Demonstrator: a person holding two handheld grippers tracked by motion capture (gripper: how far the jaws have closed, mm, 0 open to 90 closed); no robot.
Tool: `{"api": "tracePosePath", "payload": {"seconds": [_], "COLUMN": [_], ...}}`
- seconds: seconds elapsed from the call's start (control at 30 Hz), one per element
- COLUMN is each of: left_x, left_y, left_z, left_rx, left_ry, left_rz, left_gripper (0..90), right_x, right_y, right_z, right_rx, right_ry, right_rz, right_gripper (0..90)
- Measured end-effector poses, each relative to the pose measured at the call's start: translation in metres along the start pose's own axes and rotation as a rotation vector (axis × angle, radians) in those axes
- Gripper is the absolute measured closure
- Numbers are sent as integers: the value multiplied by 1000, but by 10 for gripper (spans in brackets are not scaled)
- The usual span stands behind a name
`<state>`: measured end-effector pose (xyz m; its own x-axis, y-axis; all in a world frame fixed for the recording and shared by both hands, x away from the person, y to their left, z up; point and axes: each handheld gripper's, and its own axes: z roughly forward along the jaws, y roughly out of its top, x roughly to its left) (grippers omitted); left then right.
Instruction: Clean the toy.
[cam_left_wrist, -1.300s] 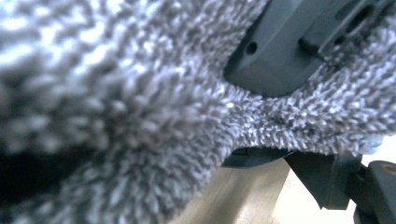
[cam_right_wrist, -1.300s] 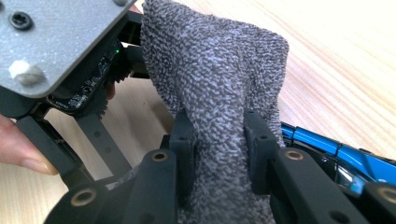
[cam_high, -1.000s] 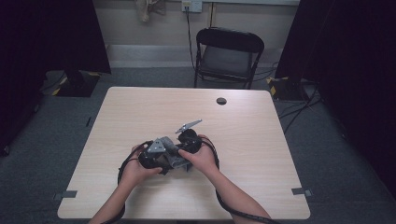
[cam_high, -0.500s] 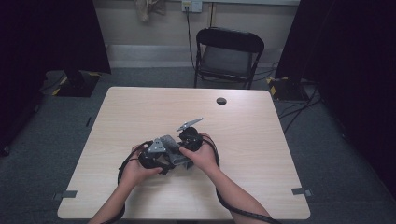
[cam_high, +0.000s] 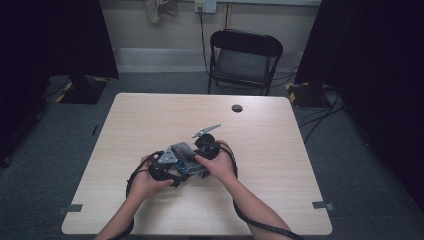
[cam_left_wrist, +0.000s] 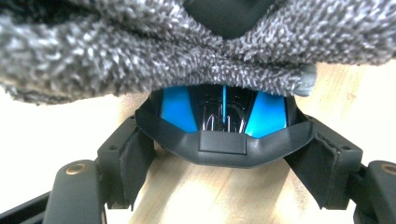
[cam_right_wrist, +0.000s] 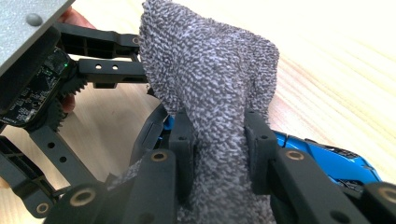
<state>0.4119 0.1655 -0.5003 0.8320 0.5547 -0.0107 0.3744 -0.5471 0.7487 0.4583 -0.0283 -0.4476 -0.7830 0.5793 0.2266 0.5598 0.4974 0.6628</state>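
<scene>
**Both hand-held grippers engaged at desk centre**

No legible writing or brand marks on any item. Right hand-held gripper (cam_right_wrist: 218, 154): jaws narrow, clamped on a fold of the grey cloth (cam_right_wrist: 210, 84). Left hand-held gripper (cam_left_wrist: 224, 154): jaws wide, gripping the blue-and-black toy car (cam_left_wrist: 224, 123) by its sides. Cloth drapes over the car, above the desk (cam_high: 150, 120).

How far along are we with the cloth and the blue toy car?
Done: the left tongs clamp the blue toy car on the table, and the right tongs are shut on the grey cloth. In hand: the cloth lies draped on the car's top, apparently wiping it. Left: the car's near end is uncovered, so that part probably remains; how clean it is cannot be told.
</scene>
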Motion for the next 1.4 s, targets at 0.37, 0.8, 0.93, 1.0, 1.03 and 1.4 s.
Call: {"api": "tracePosePath", "payload": {"seconds": [0.37, 0.8, 0.93, 1.0, 1.03, 1.4], "left_x": [0, 0, 0, 0, 0, 0], "left_y": [0, 0, 0, 0, 0, 0], "left_z": [0, 0, 0, 0, 0, 0], "left_rx": [-2, -1, -1, -2, -1, -1], "left_ry": [-1, 0, 0, 0, 0, 0], "left_rz": [0, -2, -2, -1, -2, -2], "left_gripper": [257, 257, 257, 257, 257, 257], "right_x": [-6, -24, -31, -33, -34, -43], "right_y": [0, -5, -8, -9, -9, -12], "right_z": [-4, -13, -15, -16, -16, -18], "right_rx": [-4, 2, 0, -1, 0, 4], "right_ry": [-25, -64, -65, -69, -69, -89], "right_rz": [3, 38, 50, 52, 54, 49], "right_gripper": [698, 698, 698, 698, 698, 696]}}
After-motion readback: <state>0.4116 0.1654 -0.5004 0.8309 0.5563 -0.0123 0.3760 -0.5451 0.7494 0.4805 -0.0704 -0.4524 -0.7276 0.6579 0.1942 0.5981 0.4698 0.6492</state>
